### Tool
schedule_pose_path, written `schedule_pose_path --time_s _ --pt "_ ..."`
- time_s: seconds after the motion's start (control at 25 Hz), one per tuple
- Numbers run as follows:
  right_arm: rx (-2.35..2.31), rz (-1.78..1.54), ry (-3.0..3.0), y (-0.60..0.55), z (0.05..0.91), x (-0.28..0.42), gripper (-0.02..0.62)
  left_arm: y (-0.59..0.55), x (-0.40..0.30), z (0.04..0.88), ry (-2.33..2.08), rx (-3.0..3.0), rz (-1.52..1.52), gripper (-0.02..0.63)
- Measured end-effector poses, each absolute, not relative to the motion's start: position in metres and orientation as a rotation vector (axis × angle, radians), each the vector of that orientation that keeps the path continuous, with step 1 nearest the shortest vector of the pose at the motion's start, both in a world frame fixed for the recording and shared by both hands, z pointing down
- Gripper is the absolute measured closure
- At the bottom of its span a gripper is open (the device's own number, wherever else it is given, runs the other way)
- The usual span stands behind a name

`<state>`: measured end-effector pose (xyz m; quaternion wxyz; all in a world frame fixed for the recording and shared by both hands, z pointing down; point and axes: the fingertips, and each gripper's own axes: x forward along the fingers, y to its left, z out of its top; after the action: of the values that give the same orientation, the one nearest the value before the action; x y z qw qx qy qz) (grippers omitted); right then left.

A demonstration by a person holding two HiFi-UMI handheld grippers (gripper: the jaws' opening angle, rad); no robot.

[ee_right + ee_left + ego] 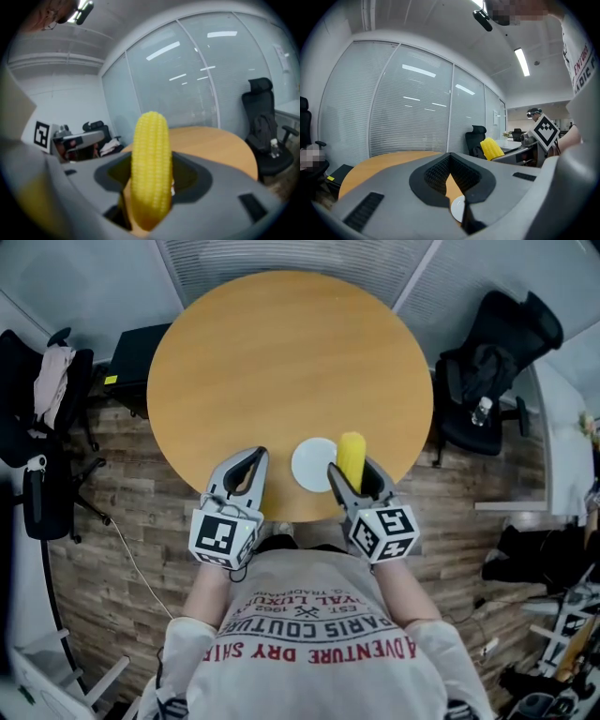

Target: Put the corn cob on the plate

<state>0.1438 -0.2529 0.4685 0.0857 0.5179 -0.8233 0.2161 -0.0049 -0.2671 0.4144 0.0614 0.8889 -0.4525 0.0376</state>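
Observation:
A yellow corn cob point(352, 458) stands up between the fingers of my right gripper point(356, 476), which is shut on it just right of a small white plate point(313, 464) near the front edge of the round wooden table point(281, 362). In the right gripper view the corn cob point(151, 164) fills the middle and sticks out past the jaws of the gripper point(150, 190). My left gripper point(251, 459) hovers left of the plate, shut with nothing in it. The left gripper view shows its closed tips point(462, 206), a sliver of the plate point(457, 209) and the corn cob point(492, 148) off to the right.
Black office chairs stand left point(37, 427) and right point(492, 362) of the table; the right one carries a bottle point(482, 411). A black box point(131, 357) sits on the floor at the back left. Glass partition walls point(408, 112) lie beyond the table.

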Motion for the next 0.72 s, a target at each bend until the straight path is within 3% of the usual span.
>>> schedule_pose_path --time_s 0.72 --pt "1.069 0.8 -2.204 -0.29 0.619 0.135 0.328 -0.302 0.002 0.465 -1.476 2.524 0.213 0.574"
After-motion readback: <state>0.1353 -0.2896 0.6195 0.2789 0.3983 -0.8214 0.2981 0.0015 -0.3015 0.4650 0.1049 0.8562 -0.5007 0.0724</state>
